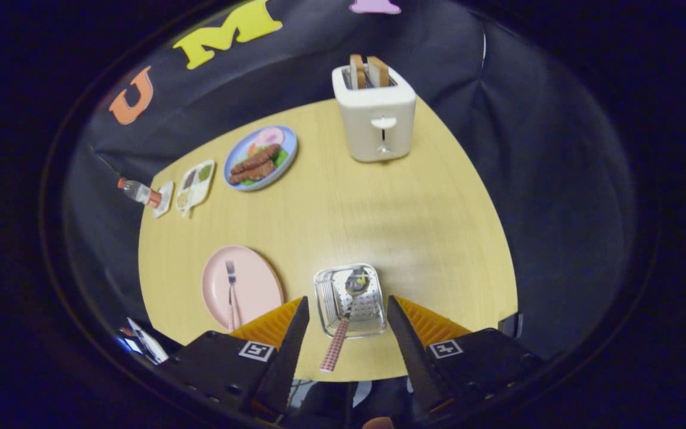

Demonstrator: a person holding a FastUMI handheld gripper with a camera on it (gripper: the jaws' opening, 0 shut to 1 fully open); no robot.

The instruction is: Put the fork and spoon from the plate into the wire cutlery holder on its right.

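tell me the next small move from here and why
Probably swing over to the pink plate and line up on the fork. The spoon already stands in the wire cutlery holder, bowl down, between the open fingers of the gripper, which hold nothing, and the fork still lies on the plate.

The wire cutlery holder (350, 301), a shiny square basket with a perforated floor, is set upright on the wooden table, to the right of the pink plate (242, 286). The spoon (343, 325) is leaned inside it, bowl down, its chequered handle jutting over the near rim. The fork (231, 292) is laid flat on the plate, tines pointing away.
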